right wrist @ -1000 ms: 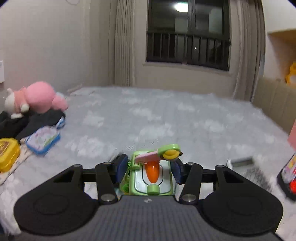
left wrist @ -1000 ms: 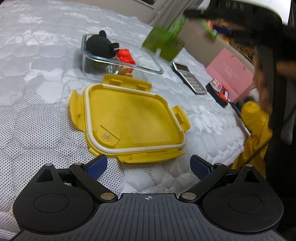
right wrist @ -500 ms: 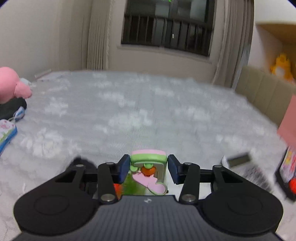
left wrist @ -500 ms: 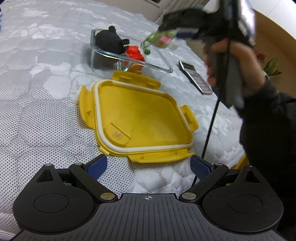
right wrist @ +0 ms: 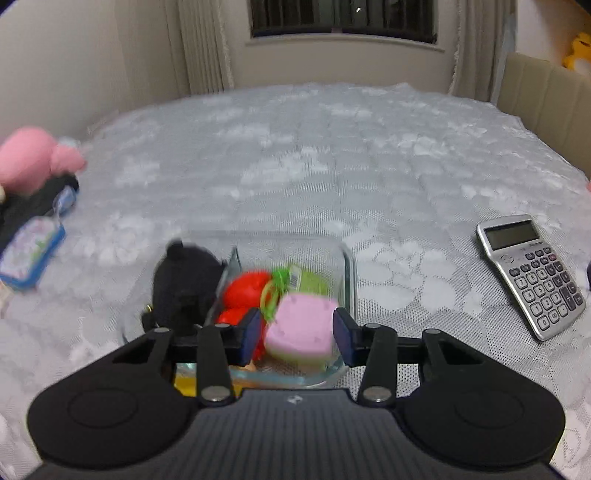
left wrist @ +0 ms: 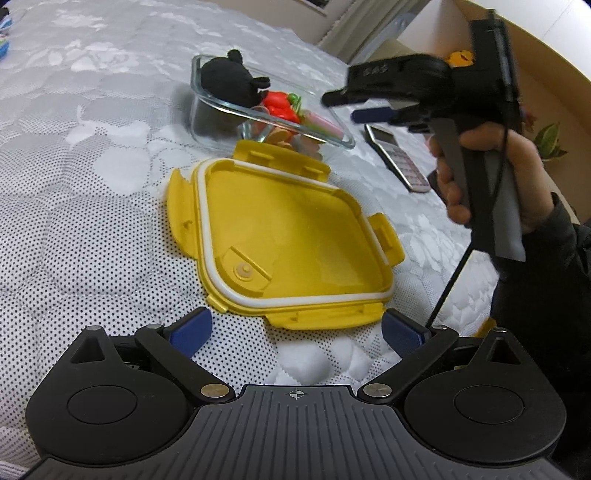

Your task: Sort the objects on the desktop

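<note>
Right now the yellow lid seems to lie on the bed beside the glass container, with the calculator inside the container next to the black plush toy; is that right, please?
Not quite. The calculator lies on the bed outside the glass container, as the right wrist view shows. The yellow lid does lie beside the container, and the black plush toy is inside it.

Room: cream walls; dark window above a pale sill, flanked by light curtains. Furniture: bed with white quilted floral-patterned cover; beige padded headboard at right
</note>
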`<action>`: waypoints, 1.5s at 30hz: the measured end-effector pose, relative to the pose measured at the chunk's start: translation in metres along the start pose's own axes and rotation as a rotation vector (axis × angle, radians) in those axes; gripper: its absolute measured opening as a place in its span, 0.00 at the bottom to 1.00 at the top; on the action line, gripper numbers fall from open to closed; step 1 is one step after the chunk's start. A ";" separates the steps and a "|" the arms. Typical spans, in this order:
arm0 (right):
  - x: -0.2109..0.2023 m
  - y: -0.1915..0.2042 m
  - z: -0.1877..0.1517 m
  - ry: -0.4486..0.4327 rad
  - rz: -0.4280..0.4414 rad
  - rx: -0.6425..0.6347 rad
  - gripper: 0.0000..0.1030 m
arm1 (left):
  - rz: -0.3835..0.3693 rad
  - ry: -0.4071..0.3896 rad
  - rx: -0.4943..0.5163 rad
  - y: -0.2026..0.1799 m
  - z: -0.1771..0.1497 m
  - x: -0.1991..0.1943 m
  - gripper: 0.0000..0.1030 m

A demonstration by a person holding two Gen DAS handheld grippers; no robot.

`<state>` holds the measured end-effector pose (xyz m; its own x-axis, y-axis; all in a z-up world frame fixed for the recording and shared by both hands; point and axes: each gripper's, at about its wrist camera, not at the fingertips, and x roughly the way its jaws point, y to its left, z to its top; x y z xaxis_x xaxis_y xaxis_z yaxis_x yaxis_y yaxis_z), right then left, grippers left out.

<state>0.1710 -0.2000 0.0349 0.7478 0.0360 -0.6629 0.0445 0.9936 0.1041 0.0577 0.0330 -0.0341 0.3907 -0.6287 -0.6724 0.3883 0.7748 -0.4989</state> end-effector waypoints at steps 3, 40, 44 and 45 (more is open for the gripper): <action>-0.012 0.005 0.007 -0.108 -0.060 -0.033 0.46 | -0.001 -0.003 -0.002 -0.001 0.000 -0.001 0.98; 0.044 -0.011 0.026 0.126 0.081 0.005 0.02 | 0.095 0.025 -0.007 -0.019 0.005 0.001 0.98; 0.040 -0.007 0.032 0.123 0.084 -0.023 0.07 | 0.075 0.019 0.001 -0.020 0.003 0.000 0.98; 0.043 -0.005 0.033 0.141 0.089 -0.035 0.08 | 0.070 0.020 0.003 -0.021 0.002 0.000 0.98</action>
<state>0.2247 -0.2066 0.0303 0.6469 0.1360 -0.7503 -0.0427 0.9889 0.1424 0.0514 0.0165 -0.0225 0.4006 -0.5713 -0.7163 0.3627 0.8168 -0.4486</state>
